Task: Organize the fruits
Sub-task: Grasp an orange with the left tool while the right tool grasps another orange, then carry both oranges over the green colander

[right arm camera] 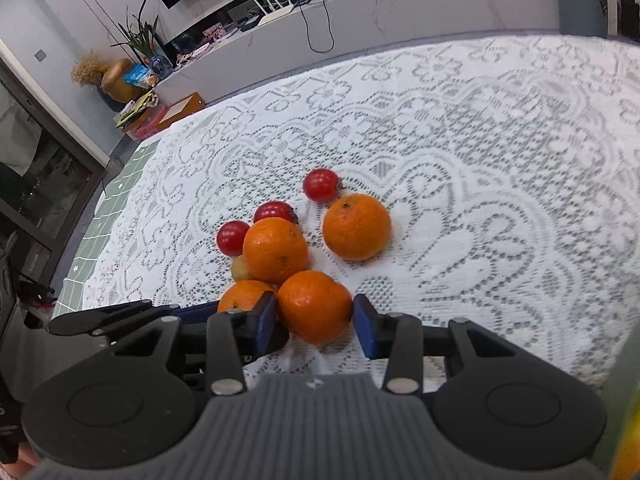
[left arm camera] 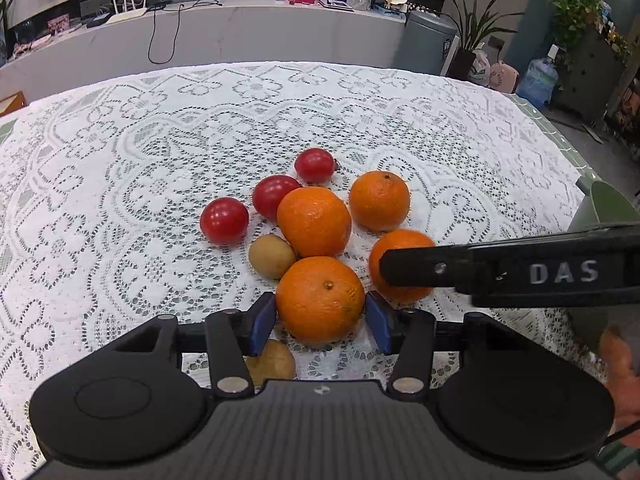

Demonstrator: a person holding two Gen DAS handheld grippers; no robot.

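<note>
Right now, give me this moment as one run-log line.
left gripper: around near orange, contact unclear | right gripper: around another orange | both on lace tablecloth | tomatoes untouched

Tablecloth (left arm camera: 120,200): white lace, flower and scallop openwork.
Table (right arm camera: 100,216) under cloth: pale green, grid of squares.
Oranges (left arm camera: 320,300): bright orange, dimpled skin.
Tomatoes (left arm camera: 224,221): glossy red.
Small round fruits (left arm camera: 272,256): dull yellow-brown.
Left gripper (left arm camera: 320,320): black body, blue pads.
Right gripper (right arm camera: 315,316): black body, blue pads; white letters "DAS" on its side.
</note>
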